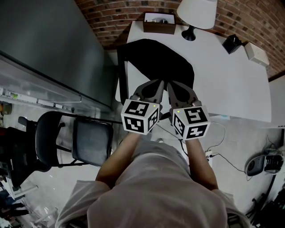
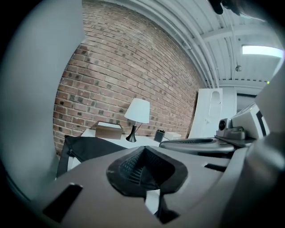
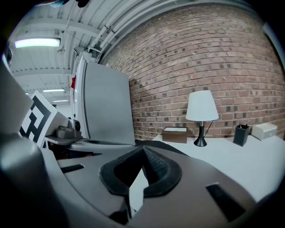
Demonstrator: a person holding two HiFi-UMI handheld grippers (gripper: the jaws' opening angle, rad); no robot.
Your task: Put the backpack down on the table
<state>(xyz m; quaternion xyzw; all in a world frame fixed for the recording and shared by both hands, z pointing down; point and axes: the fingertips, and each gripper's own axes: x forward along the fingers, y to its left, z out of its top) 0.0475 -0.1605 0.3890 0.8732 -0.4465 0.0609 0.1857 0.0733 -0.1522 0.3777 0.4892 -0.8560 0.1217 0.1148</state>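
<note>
The black backpack [image 1: 156, 62] lies flat on the white table [image 1: 231, 80], at its near left corner. My left gripper [image 1: 158, 82] and right gripper [image 1: 169, 84] are held side by side at the table's near edge, with their tips over the backpack's near rim in the head view. The left gripper view shows the left gripper [image 2: 144, 149] with pads together and nothing between them, and the backpack [image 2: 89, 149] beyond. In the right gripper view the right gripper [image 3: 142, 150] also has its tips meeting on nothing, with the backpack [image 3: 167, 146] just past them.
At the table's far end stand a white lamp [image 1: 196, 13] and a brown box [image 1: 159, 23]; a black pen holder [image 1: 232, 43] and a white box [image 1: 256, 53] are at the right. A black chair [image 1: 75, 138] stands at my left, a grey cabinet [image 1: 44, 44] behind it. Cables [image 1: 218, 147] lie on the floor.
</note>
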